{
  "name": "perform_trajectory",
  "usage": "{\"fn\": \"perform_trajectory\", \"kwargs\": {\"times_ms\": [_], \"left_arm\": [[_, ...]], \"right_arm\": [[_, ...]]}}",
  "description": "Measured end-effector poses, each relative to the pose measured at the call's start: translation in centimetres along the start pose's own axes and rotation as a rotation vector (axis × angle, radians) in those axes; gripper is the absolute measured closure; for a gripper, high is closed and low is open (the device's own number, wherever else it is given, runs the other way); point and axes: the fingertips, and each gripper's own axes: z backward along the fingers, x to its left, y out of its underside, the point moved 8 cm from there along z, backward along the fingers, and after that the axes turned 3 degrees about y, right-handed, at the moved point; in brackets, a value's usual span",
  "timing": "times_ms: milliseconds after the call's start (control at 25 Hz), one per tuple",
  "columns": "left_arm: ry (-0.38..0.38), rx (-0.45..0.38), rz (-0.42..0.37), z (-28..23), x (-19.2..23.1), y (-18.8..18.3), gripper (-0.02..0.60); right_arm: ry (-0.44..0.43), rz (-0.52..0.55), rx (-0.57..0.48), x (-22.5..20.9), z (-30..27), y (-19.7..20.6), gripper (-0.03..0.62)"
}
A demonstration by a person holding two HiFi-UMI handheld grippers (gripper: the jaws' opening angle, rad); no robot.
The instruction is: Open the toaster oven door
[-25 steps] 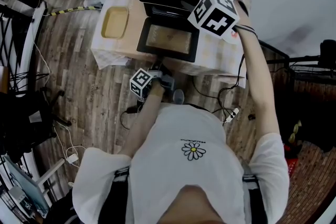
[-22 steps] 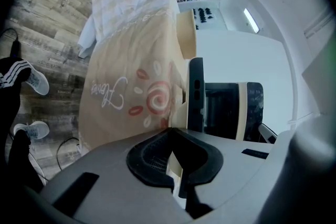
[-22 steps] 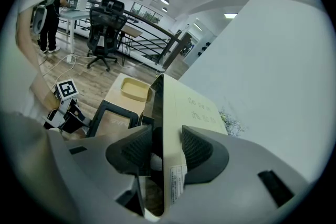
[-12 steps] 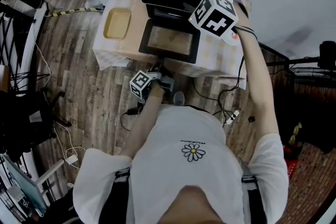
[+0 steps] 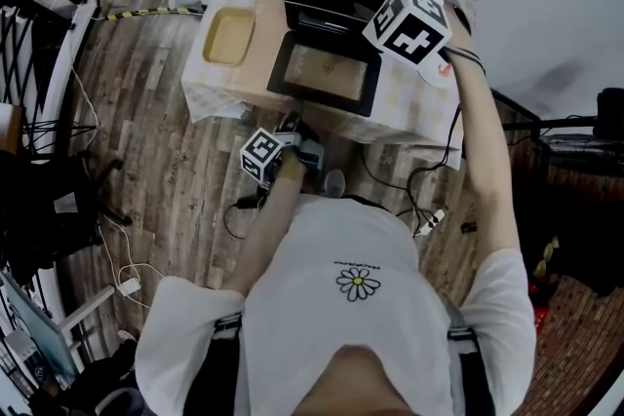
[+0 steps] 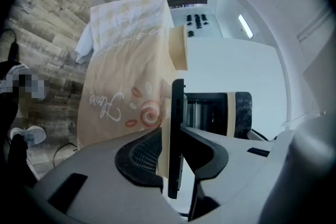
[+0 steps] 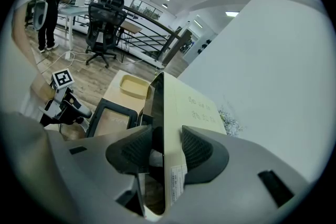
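Jaws of left gripper (image 6: 177,150), just opening, astride lowered oven door (image 5: 327,71)

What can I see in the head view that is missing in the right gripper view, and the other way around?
Only the head view: the person's white shirt and the marker cube of the right tool. Only the right gripper view: that tool closed on the edge of the toaster oven, an office chair and a person standing in the background. Both: the toaster oven, its door lying open, the yellow dish beside it and the covered table.
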Motion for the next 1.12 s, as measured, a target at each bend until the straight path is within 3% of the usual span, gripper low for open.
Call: {"fn": "perform_trajectory", "kwargs": {"times_ms": [280,440,720,880,1120], "left_arm": [[-0.044,-0.076,-0.13,1.5,-1.6,-2.7,0.482],[-0.017,-0.127,-0.338,1.9,-5.7,-5.5,0.482],[0.265,-0.199,-0.701,0.0,-20.1,-10.1,0.471],[0.42,-0.19,-0.924,-0.9,-28.4,-9.7,0.469],[0.59,-0.145,-1.15,-2.0,-36.3,-7.3,0.466]], "right_arm": [[0.006,0.012,0.004,-0.1,0.1,-0.3,0.423],[0.002,0.008,0.011,-0.1,0.1,-0.3,0.422],[0.017,0.01,0.036,0.1,0.1,-0.6,0.422],[0.007,-0.011,0.02,-0.1,0.2,-0.7,0.425],[0.06,-0.037,-0.009,-0.4,1.6,-0.9,0.47]]}}
